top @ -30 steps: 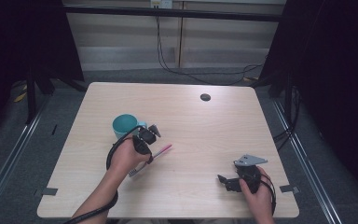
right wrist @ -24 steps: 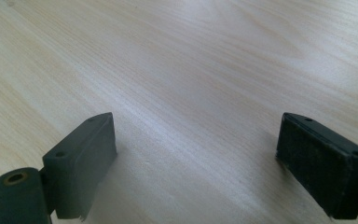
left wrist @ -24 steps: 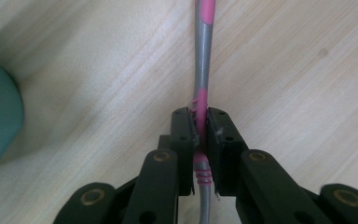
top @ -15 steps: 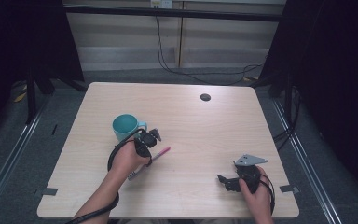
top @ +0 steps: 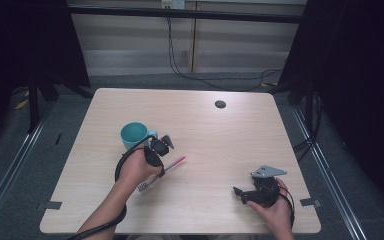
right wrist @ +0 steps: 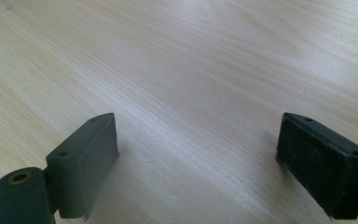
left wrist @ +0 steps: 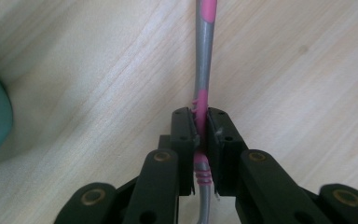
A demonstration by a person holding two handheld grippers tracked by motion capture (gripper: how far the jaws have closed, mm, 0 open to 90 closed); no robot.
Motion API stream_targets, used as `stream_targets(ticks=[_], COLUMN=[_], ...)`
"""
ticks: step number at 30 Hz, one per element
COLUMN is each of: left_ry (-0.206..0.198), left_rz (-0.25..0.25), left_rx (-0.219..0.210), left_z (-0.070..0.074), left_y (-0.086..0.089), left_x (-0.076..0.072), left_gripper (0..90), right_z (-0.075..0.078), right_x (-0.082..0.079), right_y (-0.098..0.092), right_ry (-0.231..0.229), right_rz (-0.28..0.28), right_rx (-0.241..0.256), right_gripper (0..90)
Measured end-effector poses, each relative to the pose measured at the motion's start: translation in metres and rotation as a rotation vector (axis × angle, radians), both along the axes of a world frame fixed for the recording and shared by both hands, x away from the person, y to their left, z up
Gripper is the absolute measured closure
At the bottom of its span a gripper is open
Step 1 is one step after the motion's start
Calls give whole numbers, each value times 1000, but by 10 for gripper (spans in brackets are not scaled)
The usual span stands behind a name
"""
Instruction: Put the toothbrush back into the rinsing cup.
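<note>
Left gripper clamping a toothbrush on the table; right gripper resting with jaws apart.

The light wooden table (top: 220,140) is carrying all items; no brand, label or legible writing is showing on any of them. A teal mug (top: 134,135) is standing upright on the left half of the table, just beside the left gripper (left wrist: 200,135). That gripper is gripping the toothbrush (left wrist: 204,56) with jaws closed tight on its pink ribbed grip section. In the high view the toothbrush (top: 162,171) is lying in the left-centre area near the front, with its long axis running diagonally: the bristle head is pointing toward the person and to the left, and the pink handle end is pointing away and to the right. The right gripper (right wrist: 198,158) is sitting at the front right, jaws spread wide over bare wood, holding nothing.
</note>
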State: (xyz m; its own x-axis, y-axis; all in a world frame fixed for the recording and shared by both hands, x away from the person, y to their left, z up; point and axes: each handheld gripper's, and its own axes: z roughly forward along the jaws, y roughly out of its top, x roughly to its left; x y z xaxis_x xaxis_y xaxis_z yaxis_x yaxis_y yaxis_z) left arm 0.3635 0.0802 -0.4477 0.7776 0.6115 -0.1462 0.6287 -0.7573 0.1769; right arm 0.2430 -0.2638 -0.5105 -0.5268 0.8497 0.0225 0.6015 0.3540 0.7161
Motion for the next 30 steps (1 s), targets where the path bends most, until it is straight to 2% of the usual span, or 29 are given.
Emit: stream_targets(ticks=[3, 4, 7, 10, 18, 27, 30], left_ry=[-5, 1, -3, -4, -3, 10, 9], left_rz=[-12, -21, -50, -56, -77, -94, -101], left_rx=[-15, -26, -27, -47, -70, -77, -78], left_z=[8, 11, 18, 25, 40, 45, 44], left_y=[-3, -4, -9, -14, -25, -36, -38], left_x=[-1, -2, -4, -6, -8, -8, -9], left_gripper=[819, 819, 819, 819, 819, 819, 819], right_z=[3, 4, 7, 10, 19, 31, 35], right_x=[1, 1, 2, 3, 10, 17, 20], right_y=[3, 4, 10, 15, 27, 39, 42], right_ry=[17, 13, -5, -36, -76, -122, -137], right_rz=[-2, 4, 20, 44, 93, 142, 165], right_rx=[-9, -26, -49, -56, -64, -98, -129], right_gripper=[139, 140, 151, 175, 199, 208, 209])
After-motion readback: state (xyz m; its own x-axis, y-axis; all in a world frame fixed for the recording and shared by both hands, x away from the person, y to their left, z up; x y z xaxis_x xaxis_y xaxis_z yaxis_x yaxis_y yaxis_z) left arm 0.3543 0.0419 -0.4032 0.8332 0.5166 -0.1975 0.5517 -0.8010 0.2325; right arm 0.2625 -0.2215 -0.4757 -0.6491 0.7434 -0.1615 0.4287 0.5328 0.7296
